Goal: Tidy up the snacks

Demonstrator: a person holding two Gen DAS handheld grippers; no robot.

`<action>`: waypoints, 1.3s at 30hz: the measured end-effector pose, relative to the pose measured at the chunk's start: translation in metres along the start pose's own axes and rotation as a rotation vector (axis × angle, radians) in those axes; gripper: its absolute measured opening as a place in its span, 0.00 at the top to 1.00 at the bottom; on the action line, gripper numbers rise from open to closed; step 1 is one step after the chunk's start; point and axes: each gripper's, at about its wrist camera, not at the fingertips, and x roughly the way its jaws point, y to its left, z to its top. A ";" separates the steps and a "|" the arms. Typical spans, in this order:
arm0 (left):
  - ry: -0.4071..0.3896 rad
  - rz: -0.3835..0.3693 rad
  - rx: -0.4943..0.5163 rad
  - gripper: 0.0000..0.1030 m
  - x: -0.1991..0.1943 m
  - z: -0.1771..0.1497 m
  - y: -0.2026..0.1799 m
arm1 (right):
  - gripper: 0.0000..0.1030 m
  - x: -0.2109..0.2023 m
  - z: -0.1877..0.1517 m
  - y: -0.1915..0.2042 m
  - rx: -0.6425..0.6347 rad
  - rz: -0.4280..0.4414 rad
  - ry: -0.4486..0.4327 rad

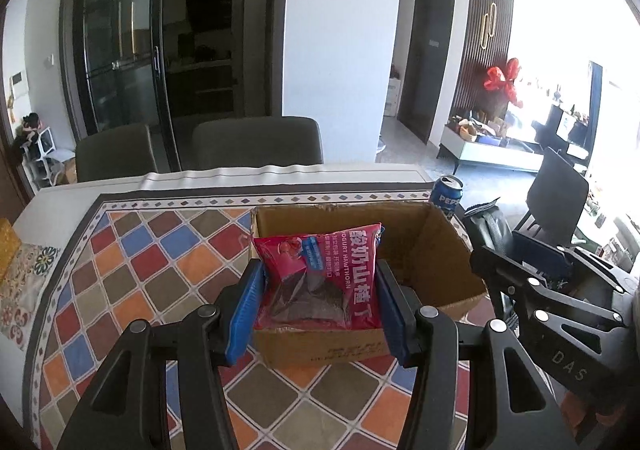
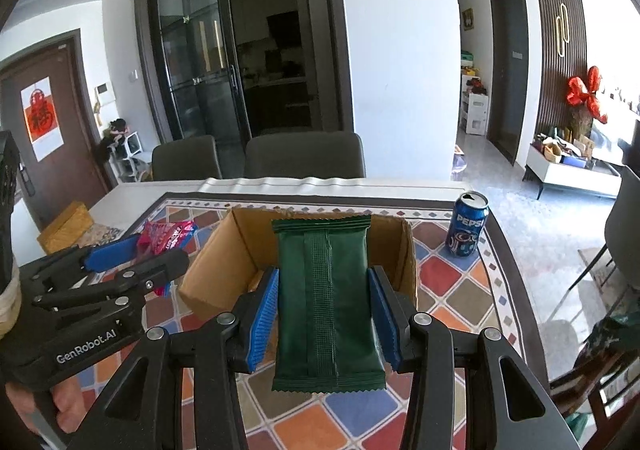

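Nearest the left wrist camera, the left gripper (image 1: 316, 306) is clamped on a red yogurt hawthorn packet (image 1: 320, 282), its blue pads (image 1: 248, 314) pressing both sides, and holds it above the near wall of an open cardboard box (image 1: 432, 250). What shows of the box's inside past the packet is bare cardboard.

In the right wrist view, the right gripper (image 2: 324, 314) grips a dark green snack packet (image 2: 326, 302) by its long edges, upright, in front of the same box (image 2: 216, 274); the floor of the box is mostly hidden behind the packet.

The box stands on a table (image 2: 460, 290) covered with a cloth of coloured diamonds. A blue Pepsi can (image 2: 467, 225) stands upright to the box's right, apart from it.

Only the right view shows the whole can, a brown door with a red paper, and the red packet from the side. Only the left view shows the lettering on that packet.
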 end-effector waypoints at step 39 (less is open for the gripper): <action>-0.062 0.179 0.091 0.12 -0.021 0.002 -0.010 | 0.27 -0.002 0.018 -0.018 0.023 -0.075 0.002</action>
